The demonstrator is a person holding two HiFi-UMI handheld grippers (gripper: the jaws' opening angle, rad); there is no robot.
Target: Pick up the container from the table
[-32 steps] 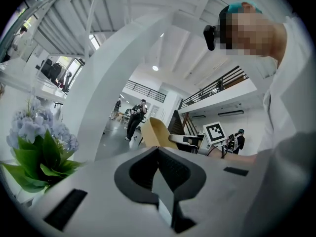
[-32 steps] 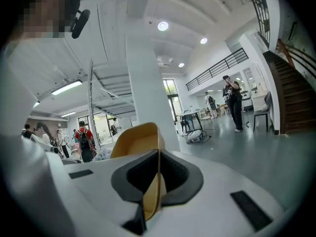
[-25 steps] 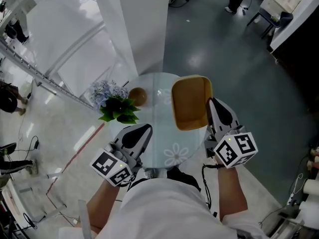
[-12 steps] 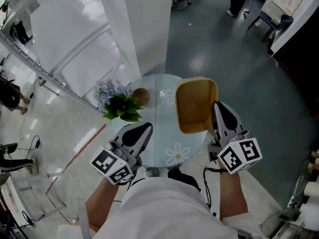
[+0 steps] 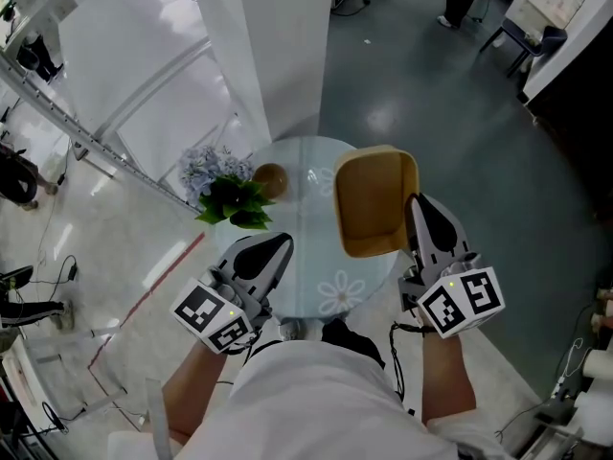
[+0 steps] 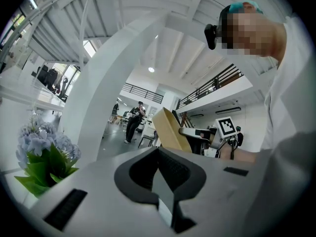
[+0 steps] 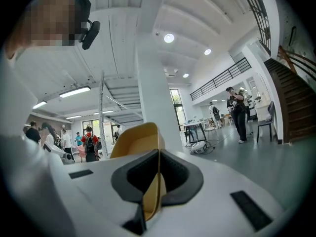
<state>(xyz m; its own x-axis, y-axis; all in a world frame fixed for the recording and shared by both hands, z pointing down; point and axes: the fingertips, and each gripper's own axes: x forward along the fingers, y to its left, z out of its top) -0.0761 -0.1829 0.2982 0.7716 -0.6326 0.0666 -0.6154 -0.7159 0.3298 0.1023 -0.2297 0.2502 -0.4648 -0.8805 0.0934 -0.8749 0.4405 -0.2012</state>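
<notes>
- Head view: we see the tan container (image 5: 372,199) at centre right of the frame, over the right part of the round glass table (image 5: 305,257), with its open side turned up to the camera. The right gripper (image 5: 415,202) meets the container's near right wall. Its forearm comes up from the lower right, with its marker cube (image 5: 464,302) nearest us.
- Head view: the left gripper (image 5: 281,245) sits at lower centre left, over the table's near edge and well apart from the container. Its forearm runs up from the lower left. The flowers (image 5: 213,174) and a small brown round thing (image 5: 271,178) lie at the table's far left.
- Left gripper view: we find the jaws clenched together with nothing between them. The container shows above them at the centre, tilted, with the right gripper on it from the right. The flowers stand at the left edge.
- Right gripper view: the jaws are closed on the container's thin tan wall, which runs down the seam between them. The rest of the container rises to the upper left of the jaws.
</notes>
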